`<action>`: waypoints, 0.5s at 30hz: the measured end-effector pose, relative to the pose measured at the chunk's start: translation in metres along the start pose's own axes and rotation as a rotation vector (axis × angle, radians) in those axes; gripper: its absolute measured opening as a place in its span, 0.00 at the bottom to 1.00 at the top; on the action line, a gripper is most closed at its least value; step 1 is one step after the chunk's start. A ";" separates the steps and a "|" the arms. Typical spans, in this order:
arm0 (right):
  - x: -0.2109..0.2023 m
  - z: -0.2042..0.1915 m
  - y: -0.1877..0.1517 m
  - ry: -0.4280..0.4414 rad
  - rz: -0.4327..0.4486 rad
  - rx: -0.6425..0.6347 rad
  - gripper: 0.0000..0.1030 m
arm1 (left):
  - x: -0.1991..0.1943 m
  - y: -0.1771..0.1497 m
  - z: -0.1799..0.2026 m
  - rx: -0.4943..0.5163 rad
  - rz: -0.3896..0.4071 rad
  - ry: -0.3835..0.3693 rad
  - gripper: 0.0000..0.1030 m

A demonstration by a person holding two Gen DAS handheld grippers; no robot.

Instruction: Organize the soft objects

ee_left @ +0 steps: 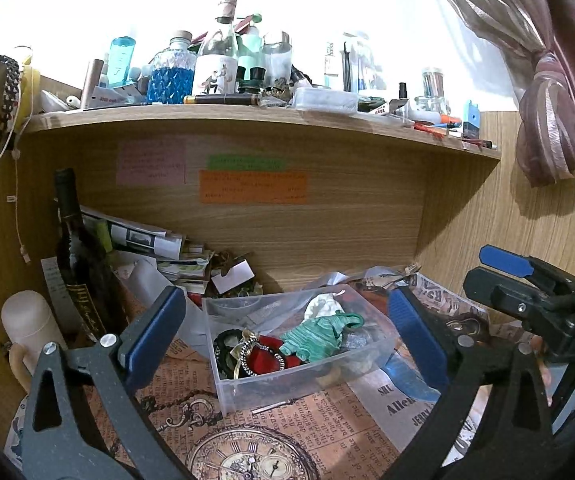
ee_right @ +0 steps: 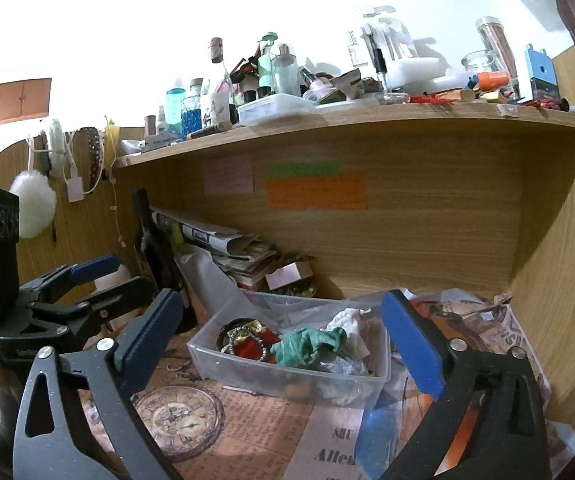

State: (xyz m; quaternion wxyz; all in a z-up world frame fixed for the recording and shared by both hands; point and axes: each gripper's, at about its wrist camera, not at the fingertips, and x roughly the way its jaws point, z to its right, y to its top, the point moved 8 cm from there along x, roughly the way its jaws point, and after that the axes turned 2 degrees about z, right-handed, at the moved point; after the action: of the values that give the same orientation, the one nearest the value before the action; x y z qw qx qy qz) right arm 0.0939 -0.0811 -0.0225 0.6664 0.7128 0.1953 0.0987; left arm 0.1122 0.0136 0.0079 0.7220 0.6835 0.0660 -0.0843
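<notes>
Both the left gripper [ee_left: 287, 344] and the right gripper [ee_right: 283, 344] stand released and empty; ahead between their jaws the clear bin [ee_left: 247, 384] already holds the green scrunchie [ee_left: 319, 334], red one [ee_right: 253, 346] and white piece [ee_right: 349, 320]; sorting seems mostly done, though loose leftovers may hide in the clutter.

Box [ee_left: 287, 376]: middle of the frame, on the printed paper [ee_left: 287, 432], under the shelf [ee_left: 247, 114].
In the box: scrunchies [ee_left: 319, 336] and a cloth [ee_left: 321, 304], piled together.
Dark bottle [ee_left: 75, 248]: left of the box, upright.
Paper stack [ee_left: 155, 248]: behind the box, right of the bottle.
Notes [ee_left: 253, 186]: on the back wall, above the box.
Shelf: upper frame, crowded with bottles [ee_left: 215, 60].
</notes>
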 end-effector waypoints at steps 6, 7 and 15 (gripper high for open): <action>-0.003 -0.001 0.000 0.000 0.007 0.006 0.99 | -0.001 0.000 0.000 0.000 0.004 0.004 1.00; -0.003 -0.001 0.000 0.000 0.008 0.007 0.99 | -0.001 0.000 0.000 0.000 0.003 0.002 1.00; -0.003 -0.003 0.000 0.003 0.009 0.012 0.99 | 0.000 -0.001 -0.002 0.001 0.002 -0.006 1.00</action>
State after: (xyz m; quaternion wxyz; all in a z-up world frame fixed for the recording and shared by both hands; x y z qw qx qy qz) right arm 0.0901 -0.0801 -0.0216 0.6614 0.7174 0.1936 0.1016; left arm 0.1120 0.0153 0.0072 0.7218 0.6839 0.0633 -0.0856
